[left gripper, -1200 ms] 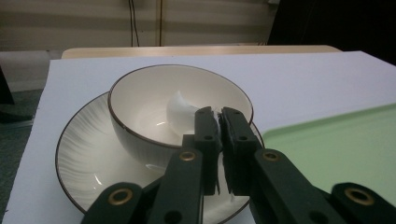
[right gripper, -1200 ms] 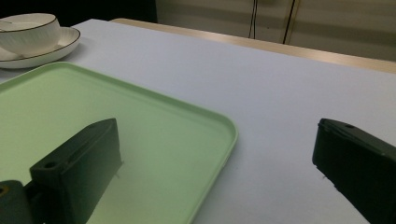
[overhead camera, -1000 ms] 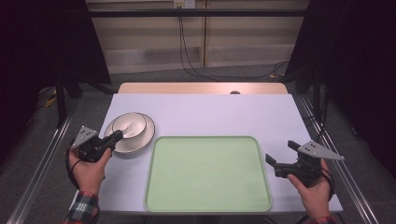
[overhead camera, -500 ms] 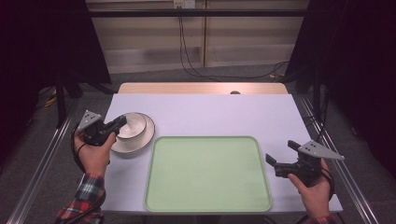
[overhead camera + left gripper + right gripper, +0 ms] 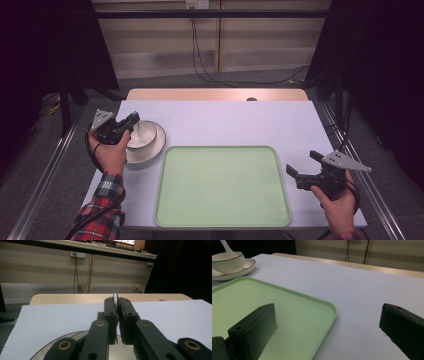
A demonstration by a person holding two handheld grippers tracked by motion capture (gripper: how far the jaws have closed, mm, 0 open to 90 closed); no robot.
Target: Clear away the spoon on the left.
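A white bowl (image 5: 146, 133) sits on a white plate (image 5: 150, 151) with a dark rim, at the table's left. A white spoon handle (image 5: 224, 245) rises from the bowl (image 5: 228, 263). My left gripper (image 5: 133, 121) reaches over the bowl's left rim, and in the left gripper view it (image 5: 117, 303) is shut on the thin white spoon handle (image 5: 115, 296). An empty pale green tray (image 5: 222, 186) lies at the centre front. My right gripper (image 5: 299, 168) hovers just off the tray's right edge, open with nothing between its jaws (image 5: 328, 315).
A pale sheet (image 5: 240, 122) covers the table, with a wooden strip (image 5: 215, 94) along the far edge. Cables (image 5: 200, 60) hang down the wall behind. Dark curtains stand at both sides.
My left gripper has moved away from me and to the right, up to the bowl, where it now pinches the spoon handle. The right gripper has stayed put.
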